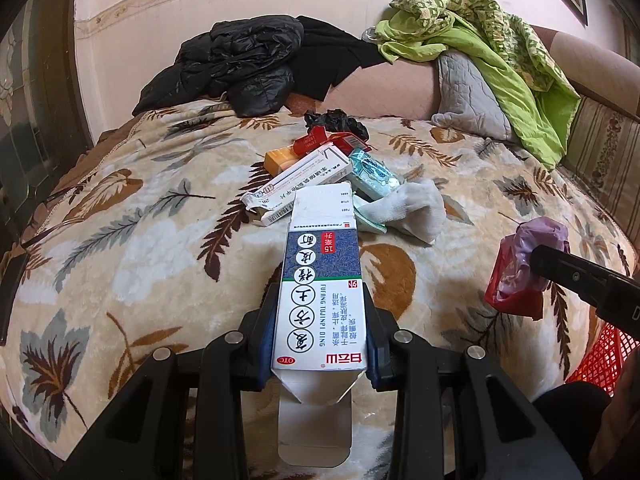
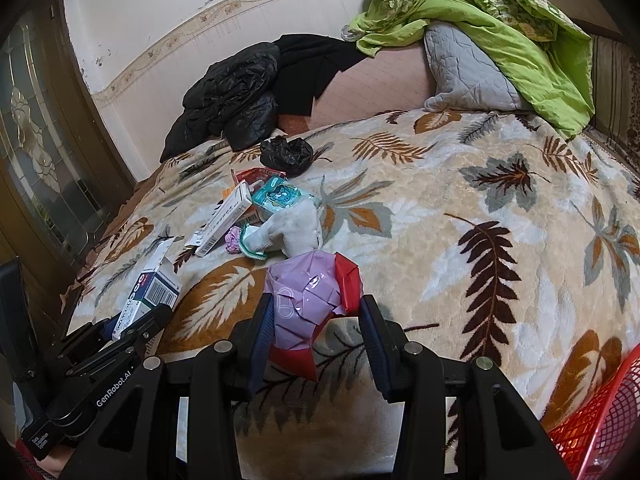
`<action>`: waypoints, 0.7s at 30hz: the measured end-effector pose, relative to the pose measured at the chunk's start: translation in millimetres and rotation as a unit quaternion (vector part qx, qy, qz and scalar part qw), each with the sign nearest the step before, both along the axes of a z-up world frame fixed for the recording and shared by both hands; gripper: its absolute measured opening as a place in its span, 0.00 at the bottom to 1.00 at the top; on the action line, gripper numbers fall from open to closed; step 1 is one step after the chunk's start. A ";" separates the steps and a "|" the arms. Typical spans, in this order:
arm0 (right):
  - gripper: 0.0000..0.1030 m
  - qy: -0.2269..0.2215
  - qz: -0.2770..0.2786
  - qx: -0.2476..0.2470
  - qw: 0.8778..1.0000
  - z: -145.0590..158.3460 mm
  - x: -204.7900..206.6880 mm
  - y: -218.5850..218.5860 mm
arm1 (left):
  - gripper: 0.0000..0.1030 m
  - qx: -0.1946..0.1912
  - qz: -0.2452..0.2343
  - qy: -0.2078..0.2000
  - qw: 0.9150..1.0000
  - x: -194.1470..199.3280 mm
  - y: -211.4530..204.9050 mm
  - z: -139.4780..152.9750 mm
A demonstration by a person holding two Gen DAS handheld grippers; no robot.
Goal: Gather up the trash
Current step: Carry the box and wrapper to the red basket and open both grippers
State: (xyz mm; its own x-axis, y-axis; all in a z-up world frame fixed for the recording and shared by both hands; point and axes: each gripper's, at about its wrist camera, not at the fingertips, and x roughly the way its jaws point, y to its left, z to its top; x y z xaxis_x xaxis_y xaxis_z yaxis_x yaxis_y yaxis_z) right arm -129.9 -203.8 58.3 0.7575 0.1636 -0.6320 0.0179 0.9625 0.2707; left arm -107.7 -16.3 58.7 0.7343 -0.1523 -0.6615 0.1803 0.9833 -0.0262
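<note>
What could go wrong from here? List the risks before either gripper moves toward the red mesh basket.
1. The left gripper clamps the blue-and-white cardboard medicine box near one end only; its long free end and open flap could snag or swing.
2. The right gripper pinches the crumpled purple and red plastic wrapper, which bulges past the pads and might slip.
3. Only a corner of the red mesh basket shows, so a drop could miss.

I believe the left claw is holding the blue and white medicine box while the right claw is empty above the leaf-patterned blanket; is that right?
Not quite. The left claw does hold the blue and white medicine box, but the right claw is not empty: the right wrist view shows it shut on a crumpled purple and red wrapper above the leaf-patterned blanket.
</note>
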 end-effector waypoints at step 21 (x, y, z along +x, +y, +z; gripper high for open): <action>0.44 -0.014 -0.071 0.049 0.996 24.3 -63.4 -69.6 | 0.32 -0.021 -0.159 0.003 0.987 -34.0 -61.5 31.9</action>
